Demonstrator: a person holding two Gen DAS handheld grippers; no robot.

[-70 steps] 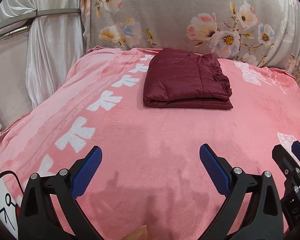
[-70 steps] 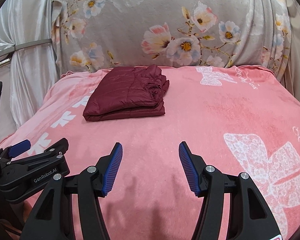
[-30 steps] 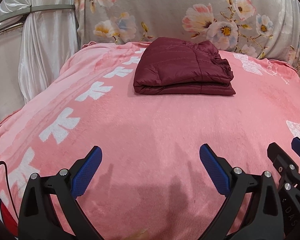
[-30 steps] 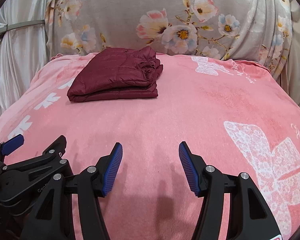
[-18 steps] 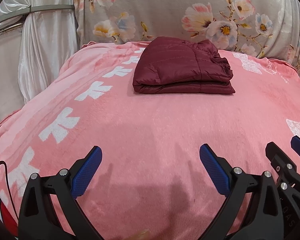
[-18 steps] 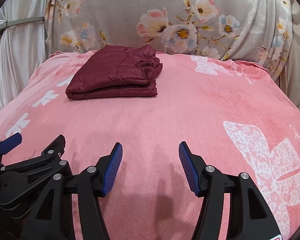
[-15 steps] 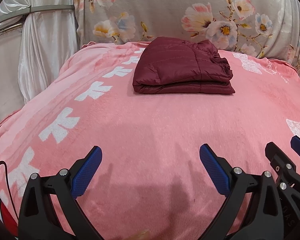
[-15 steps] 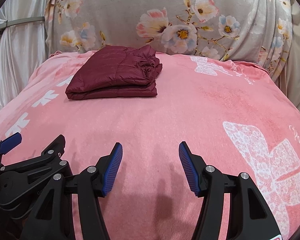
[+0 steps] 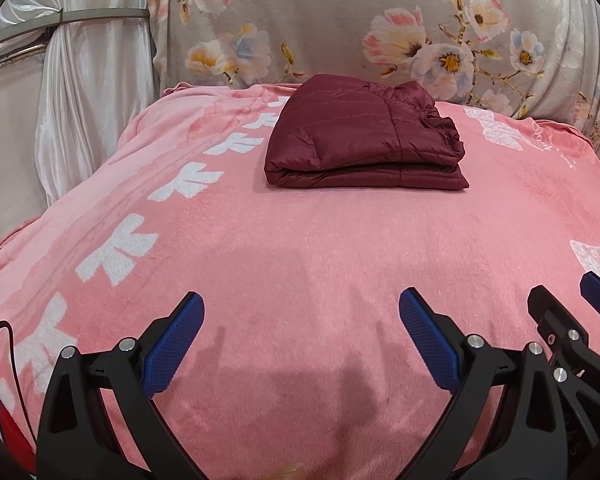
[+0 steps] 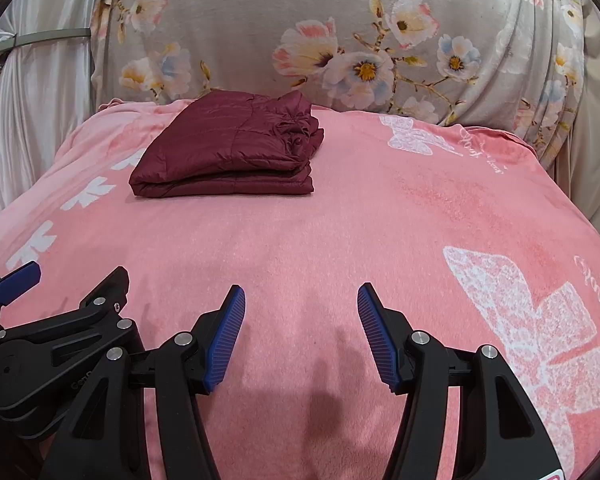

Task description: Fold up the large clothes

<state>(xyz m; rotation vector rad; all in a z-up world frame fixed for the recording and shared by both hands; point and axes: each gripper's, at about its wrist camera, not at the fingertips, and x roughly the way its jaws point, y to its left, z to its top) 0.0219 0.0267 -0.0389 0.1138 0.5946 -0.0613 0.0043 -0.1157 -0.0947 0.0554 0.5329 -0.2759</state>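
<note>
Folded jacket (image 9: 364,144), its underside hidden

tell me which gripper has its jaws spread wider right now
The left gripper: the gap between its blue pads is clearly broader than that of the right gripper. Both are empty, hovering over the pink blanket.
</note>
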